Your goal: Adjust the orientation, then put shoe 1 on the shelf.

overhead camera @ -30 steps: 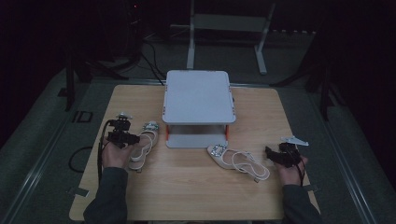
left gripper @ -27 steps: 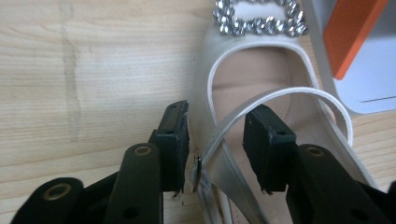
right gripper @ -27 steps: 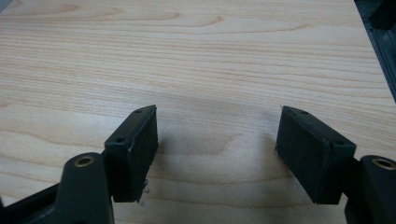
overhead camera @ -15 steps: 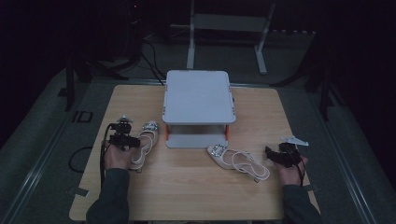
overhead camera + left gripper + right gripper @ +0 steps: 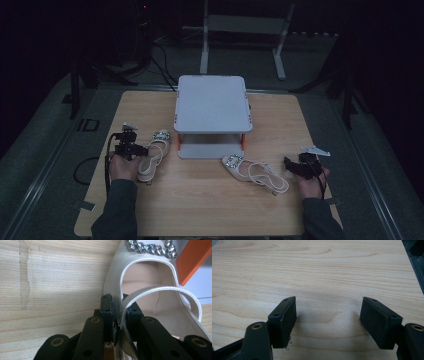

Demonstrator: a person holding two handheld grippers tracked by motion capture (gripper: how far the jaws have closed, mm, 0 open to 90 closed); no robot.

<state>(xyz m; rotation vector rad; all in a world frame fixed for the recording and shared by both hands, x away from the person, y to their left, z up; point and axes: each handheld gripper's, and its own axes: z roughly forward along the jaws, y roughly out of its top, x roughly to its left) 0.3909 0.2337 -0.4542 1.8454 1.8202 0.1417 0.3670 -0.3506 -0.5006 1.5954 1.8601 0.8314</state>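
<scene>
A white strappy sandal (image 5: pixel 154 152) with a rhinestone buckle lies on the wooden table (image 5: pixel 200 210), left of a white two-tier stand (image 5: pixel 212 102). My left gripper (image 5: pixel 142 150) is at its heel end. In the left gripper view its jaws have just been closing, and the left gripper (image 5: pixel 117 308) is shut on the sandal (image 5: pixel 150 277), pinching its side edge where the back strap meets it. The matching second sandal (image 5: pixel 255 172) lies on its side in front of the stand. My right gripper (image 5: pixel 291 165) rests just right of that sandal. The right gripper (image 5: pixel 328 320) is open over bare wood.
The stand's orange leg (image 5: pixel 195 257) is close beyond the held sandal's toe. The stand's lower shelf (image 5: pixel 210 149) opens toward me. The table's right edge (image 5: pixel 325 190) is near my right hand. A dark floor with cables and frame legs lies around the table.
My left hand has shifted slightly at the sandal's heel end. The right hand and the second sandal have kept still.
</scene>
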